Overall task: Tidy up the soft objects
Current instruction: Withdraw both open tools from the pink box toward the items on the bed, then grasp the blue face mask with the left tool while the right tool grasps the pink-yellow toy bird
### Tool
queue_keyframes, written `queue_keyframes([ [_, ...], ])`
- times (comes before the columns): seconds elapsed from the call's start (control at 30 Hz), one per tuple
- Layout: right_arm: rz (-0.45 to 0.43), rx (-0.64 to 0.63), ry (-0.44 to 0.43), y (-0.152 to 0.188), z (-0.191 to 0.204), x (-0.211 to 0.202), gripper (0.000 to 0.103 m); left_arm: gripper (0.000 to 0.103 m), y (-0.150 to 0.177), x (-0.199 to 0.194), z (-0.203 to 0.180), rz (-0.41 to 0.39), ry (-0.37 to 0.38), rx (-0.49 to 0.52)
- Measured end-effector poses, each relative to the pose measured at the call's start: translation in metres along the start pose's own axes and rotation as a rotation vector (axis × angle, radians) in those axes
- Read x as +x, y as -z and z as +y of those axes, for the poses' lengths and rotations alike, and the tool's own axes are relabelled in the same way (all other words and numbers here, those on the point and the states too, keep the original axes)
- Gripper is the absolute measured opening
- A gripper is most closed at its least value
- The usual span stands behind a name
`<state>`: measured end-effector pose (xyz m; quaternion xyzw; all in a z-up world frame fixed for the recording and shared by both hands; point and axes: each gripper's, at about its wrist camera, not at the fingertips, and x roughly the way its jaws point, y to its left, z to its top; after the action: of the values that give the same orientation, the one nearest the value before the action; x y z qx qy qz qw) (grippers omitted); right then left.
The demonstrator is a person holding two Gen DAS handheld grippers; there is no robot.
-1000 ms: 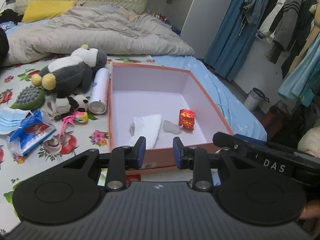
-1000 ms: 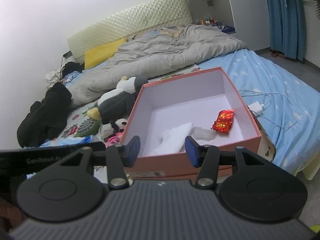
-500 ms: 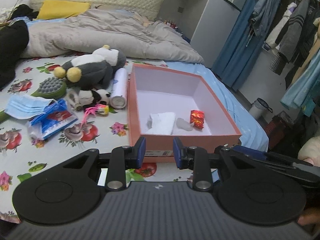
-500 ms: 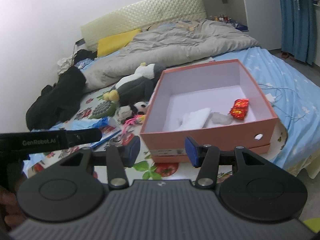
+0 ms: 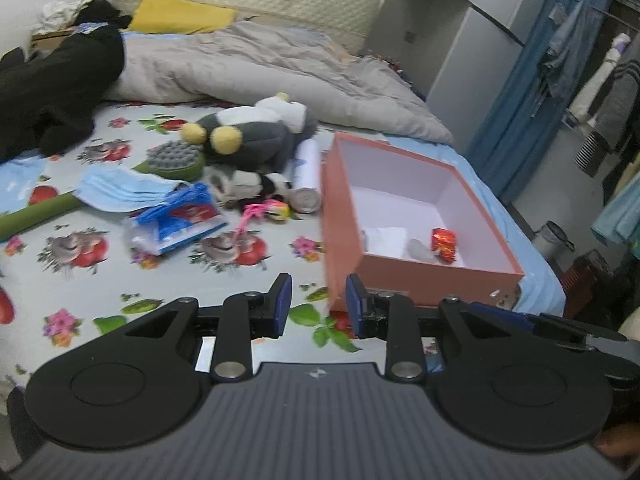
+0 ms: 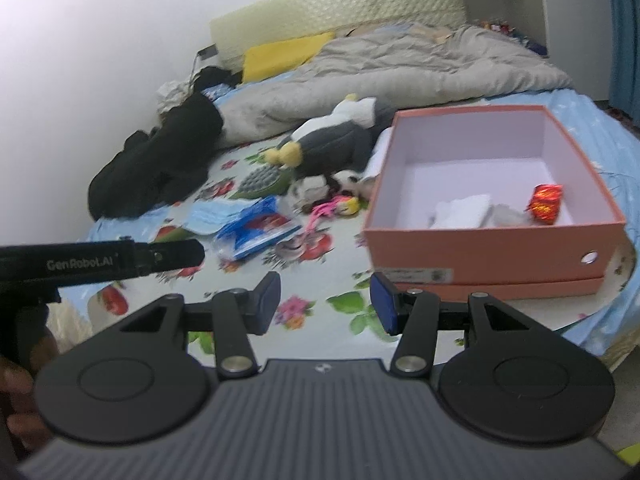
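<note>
An open salmon box [image 5: 416,270] [image 6: 480,246] sits on the bed at the right. Inside lie a white cloth [image 5: 386,238] [image 6: 464,210], a clear lump and a red foil packet [image 5: 443,242] [image 6: 545,203]. Left of the box lie a grey-and-white plush penguin [image 5: 256,136] [image 6: 336,136], a small panda toy [image 5: 256,182], a pink-haired toy [image 5: 264,210] [image 6: 334,206], blue face masks [image 5: 120,190] and a blue packet [image 5: 176,222] [image 6: 256,230]. My left gripper [image 5: 315,304] and right gripper [image 6: 323,306] are both open and empty, held above the bed's near edge.
A grey massage brush [image 5: 174,156] and a white tube [image 5: 306,176] lie by the penguin. A grey duvet [image 5: 260,72], a yellow pillow [image 5: 180,20] and black clothing [image 5: 52,92] cover the far bed. Clothes hang at the right [image 5: 608,92].
Both grippers have pulled back and swung left from over the box, so the toys and floral sheet now fill the view. Both stay open.
</note>
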<state>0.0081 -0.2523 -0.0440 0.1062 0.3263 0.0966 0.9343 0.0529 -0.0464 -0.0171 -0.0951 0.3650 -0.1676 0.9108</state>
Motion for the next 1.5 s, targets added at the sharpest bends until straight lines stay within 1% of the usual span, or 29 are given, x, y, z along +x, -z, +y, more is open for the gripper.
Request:
queue_keyframes([
  [0.27, 0.054, -0.032, -0.049, 0.011, 0.024, 0.017, 0.053, 0.034, 0.012, -0.014, 0.031, 0.002, -0.049, -0.054],
  [0.5, 0.079, -0.039, -0.054, 0.006, 0.032, 0.035, 0.053, 0.035, 0.016, -0.013, 0.057, 0.023, -0.084, -0.091],
  [0.6, 0.089, -0.043, -0.054, 0.002, 0.035, 0.046, 0.053, 0.040, 0.013, -0.007, 0.065, 0.033, -0.098, -0.095],
  [0.63, 0.095, -0.043, -0.054, 0.000, 0.035, 0.050, 0.053, 0.040, 0.011, -0.005, 0.068, 0.034, -0.099, -0.098],
  [0.87, 0.127, -0.046, -0.050, -0.009, 0.036, 0.080, 0.053, 0.041, 0.000, 0.018, 0.087, 0.057, -0.115, -0.116],
  [1.17, 0.161, -0.047, -0.035, -0.027, 0.034, 0.124, 0.053, 0.042, -0.018, 0.062, 0.117, 0.099, -0.146, -0.128],
  [1.43, 0.187, -0.058, -0.029, -0.045, 0.032, 0.174, 0.053, 0.048, -0.030, 0.105, 0.150, 0.126, -0.181, -0.157],
  [1.5, 0.193, -0.060, -0.024, -0.049, 0.031, 0.190, 0.053, 0.049, -0.032, 0.116, 0.158, 0.132, -0.187, -0.169],
])
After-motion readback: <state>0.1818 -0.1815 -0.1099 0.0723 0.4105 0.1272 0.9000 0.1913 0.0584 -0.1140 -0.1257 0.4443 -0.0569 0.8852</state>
